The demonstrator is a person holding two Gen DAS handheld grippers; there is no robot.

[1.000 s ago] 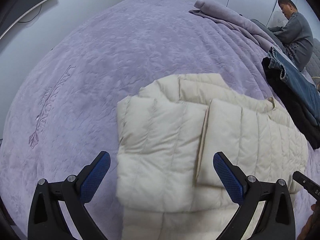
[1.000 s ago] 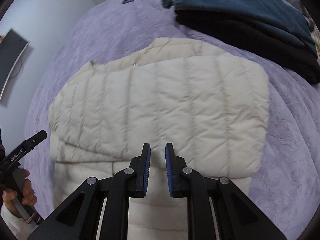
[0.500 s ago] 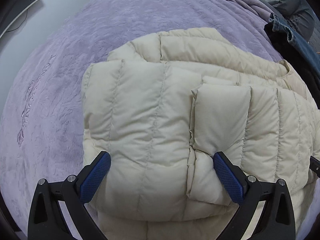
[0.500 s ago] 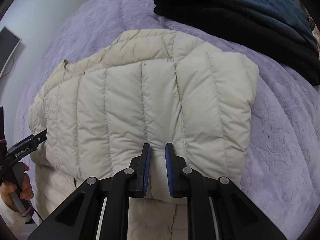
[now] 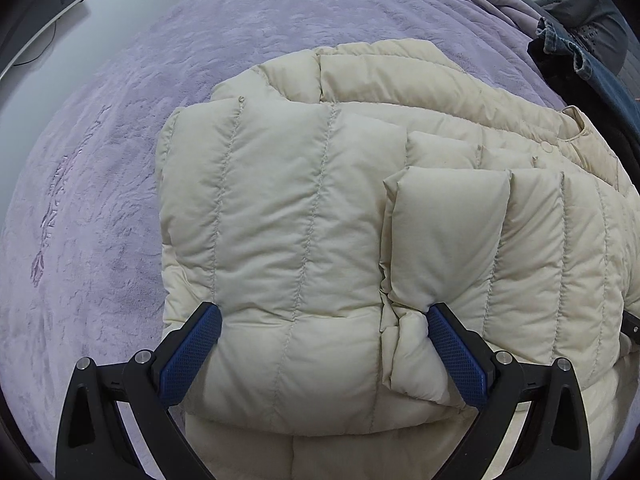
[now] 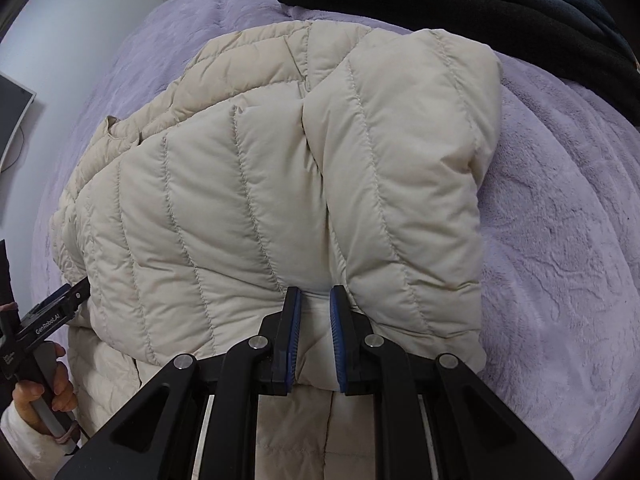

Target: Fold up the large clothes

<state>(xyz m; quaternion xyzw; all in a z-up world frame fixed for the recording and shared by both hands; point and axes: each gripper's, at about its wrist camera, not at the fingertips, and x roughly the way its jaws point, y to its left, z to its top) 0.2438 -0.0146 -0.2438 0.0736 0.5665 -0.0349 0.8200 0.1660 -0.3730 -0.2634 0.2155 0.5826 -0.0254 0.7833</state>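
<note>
L claw (image 5: 322, 344) wide over jacket (image 5: 304, 216); R claw (image 6: 314, 336) pinching fold.

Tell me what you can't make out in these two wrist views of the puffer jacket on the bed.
- Cream puffer jacket: its near hem runs off the bottom edge in both views.
- Right gripper: whether its narrow jaws pinch the fabric; the padding bulges over the tips.
- Seated person, left wrist view: head cut off by the top edge.
- Black garment, right wrist view: type unclear, cropped at the top.
</note>
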